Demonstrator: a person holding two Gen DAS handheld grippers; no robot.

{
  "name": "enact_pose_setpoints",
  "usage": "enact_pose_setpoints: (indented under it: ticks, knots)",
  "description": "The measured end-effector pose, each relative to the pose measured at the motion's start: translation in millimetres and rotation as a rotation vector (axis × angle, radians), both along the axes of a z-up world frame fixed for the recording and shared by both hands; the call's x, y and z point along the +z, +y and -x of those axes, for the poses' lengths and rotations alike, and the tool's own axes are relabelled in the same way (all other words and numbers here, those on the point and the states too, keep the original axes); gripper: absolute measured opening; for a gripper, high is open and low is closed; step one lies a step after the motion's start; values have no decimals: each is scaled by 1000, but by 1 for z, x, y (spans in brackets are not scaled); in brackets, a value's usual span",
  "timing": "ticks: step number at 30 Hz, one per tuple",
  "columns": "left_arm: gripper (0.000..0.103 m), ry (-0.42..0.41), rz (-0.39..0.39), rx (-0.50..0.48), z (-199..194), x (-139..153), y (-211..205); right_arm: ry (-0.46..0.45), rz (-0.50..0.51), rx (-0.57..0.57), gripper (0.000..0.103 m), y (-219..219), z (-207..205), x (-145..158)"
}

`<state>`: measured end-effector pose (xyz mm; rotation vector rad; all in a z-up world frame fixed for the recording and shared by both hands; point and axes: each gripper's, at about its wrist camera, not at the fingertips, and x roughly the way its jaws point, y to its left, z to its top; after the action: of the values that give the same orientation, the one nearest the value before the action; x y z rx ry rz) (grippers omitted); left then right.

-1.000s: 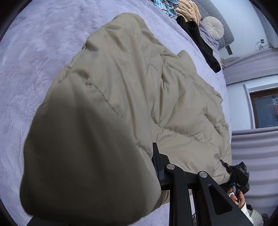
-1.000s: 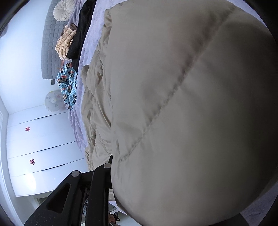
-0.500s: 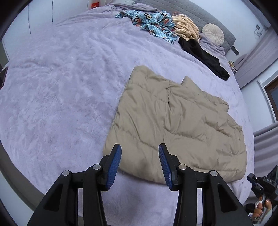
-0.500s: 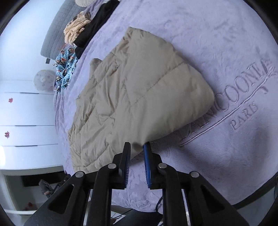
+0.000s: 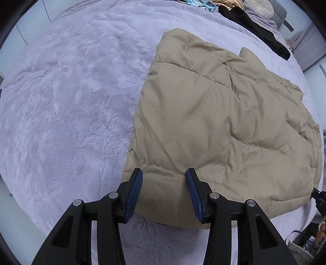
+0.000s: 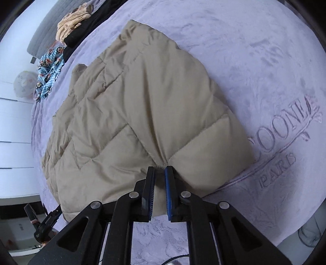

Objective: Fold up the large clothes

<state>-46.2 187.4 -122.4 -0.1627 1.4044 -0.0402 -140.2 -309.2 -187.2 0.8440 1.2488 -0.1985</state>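
Right wrist view: the right gripper (image 6: 159, 169), low centre, is closing its narrow jaws on a pinch of the beige puffer jacket (image 6: 142, 114) lying mid-frame on the lilac blanket (image 6: 254, 61), while the left gripper (image 5: 164, 177) gapes empty over the hem, so folding likely needs its grip next.

- Bed (image 5: 67, 97) fills both views; lavender plush cover, nap brushed unevenly.
- Cover carries embossed lettering (image 6: 285, 142), last word "PARIS", near the bed's foot.
- Grey quilted headboard (image 6: 40, 28) at the bed's far end.
- Round pleated cushion (image 5: 259, 8) against the headboard.
- White panelled wardrobe (image 6: 12, 126) alongside the bed.
- Grey curtain (image 5: 307, 46) beyond the bed's other side.
- Light: soft, even daylight.
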Motion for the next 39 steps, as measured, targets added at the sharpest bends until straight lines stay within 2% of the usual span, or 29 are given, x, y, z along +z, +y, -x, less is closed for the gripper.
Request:
enact_pose_setpoints:
  ticks: [5, 6, 13, 14, 15, 16, 17, 20, 21, 22, 24, 26, 27, 28, 30, 32, 36, 38, 39]
  knots:
    - [47, -8, -10, 22, 10, 23, -6, -17, -11, -3, 10, 6, 18, 16]
    - [47, -13, -8, 20, 12, 29, -11, -31, -17, 8, 14, 8, 20, 22]
    - [47, -47, -20, -41, 28, 58, -48, -79, -49, 100, 14, 35, 21, 45]
    - [51, -51, -18, -46, 31, 61, -52, -80, -54, 118, 14, 39, 21, 47]
    - [61, -57, -18, -51, 35, 63, -54, -83, -53, 135, 14, 43, 21, 47]
    - [91, -72, -28, -52, 39, 67, -57, -84, -50, 149, 14, 47, 18, 48]
    - [103, -97, -48, -50, 43, 72, -60, -87, -48, 170, 14, 50, 18, 49]
    - [103, -115, -85, -61, 51, 80, -66, -92, -52, 216, 16, 60, 10, 50]
    - [103, -113, -86, -57, 54, 84, -68, -93, -52, 231, 23, 63, 7, 51]
    - [103, -115, -87, -52, 54, 84, -67, -95, -50, 244, 43, 67, 3, 51]
    - [103, -118, -94, -48, 52, 85, -65, -113, -35, 264, 66, 76, -9, 54]
    - [103, -119, -95, -44, 46, 84, -58, -148, -15, 297, 63, 88, -27, 60]
    - [103, -119, -95, -41, 41, 83, -54, -169, -11, 311, 50, 94, -36, 63]
    - [103, -120, -91, -41, 36, 82, -49, -188, -2, 324, 32, 101, -46, 67]
    - [103, -93, -65, -40, 21, 75, -40, -208, 10, 344, 23, 116, -74, 68]
    - [103, -95, -36, -30, 3, 74, -36, -213, 33, 346, 20, 128, -101, 65]
    - [103, -184, 47, -83, -53, 75, -54, -198, 85, 323, 19, 147, -152, 55]
    - [103, -205, 57, -132, -82, 60, -70, -201, 101, 311, 19, 149, -168, 52]
    - [103, -200, 39, -153, -98, 45, -78, -197, 106, 306, 19, 150, -174, 50]
